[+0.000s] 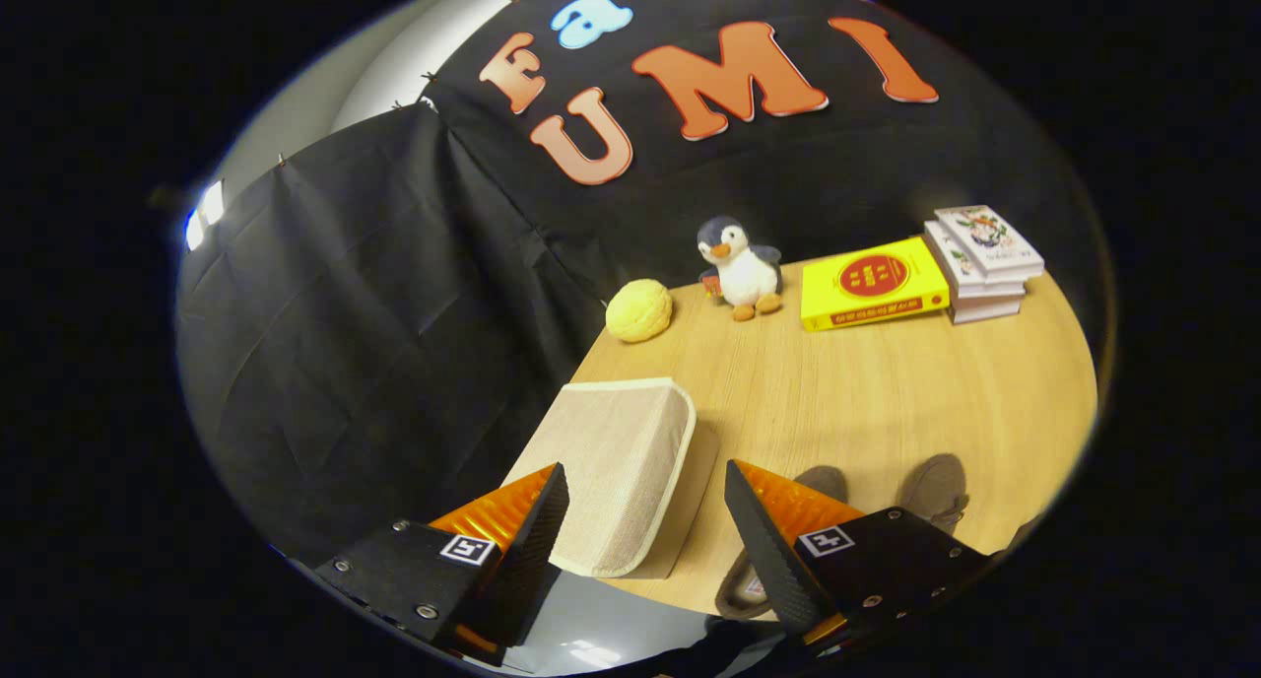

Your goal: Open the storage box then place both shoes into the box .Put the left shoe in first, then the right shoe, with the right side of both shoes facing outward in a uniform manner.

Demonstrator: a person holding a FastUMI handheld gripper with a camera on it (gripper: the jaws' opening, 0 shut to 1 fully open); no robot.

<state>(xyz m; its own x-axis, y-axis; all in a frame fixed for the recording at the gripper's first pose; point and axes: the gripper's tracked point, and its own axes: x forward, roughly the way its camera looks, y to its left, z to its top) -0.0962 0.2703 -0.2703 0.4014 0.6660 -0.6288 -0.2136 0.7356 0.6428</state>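
A beige fabric storage box (616, 471) with a pale trimmed lid lies shut on the wooden table (887, 392), just ahead of my fingers and reaching in between them. My gripper (645, 506) is open and hovers above the box with nothing held. Two grey-brown shoes sit on the table to the right of the box: one shoe (823, 481) is mostly hidden behind my right finger (763, 545), its end showing below the finger near the table's front edge; the other shoe (936, 491) lies further right.
At the back of the table stand a yellow round bun-like toy (638, 310), a plush penguin (741, 267), a yellow book (872, 284) and a stack of white books (985, 262). The table's left edge runs just beside the box.
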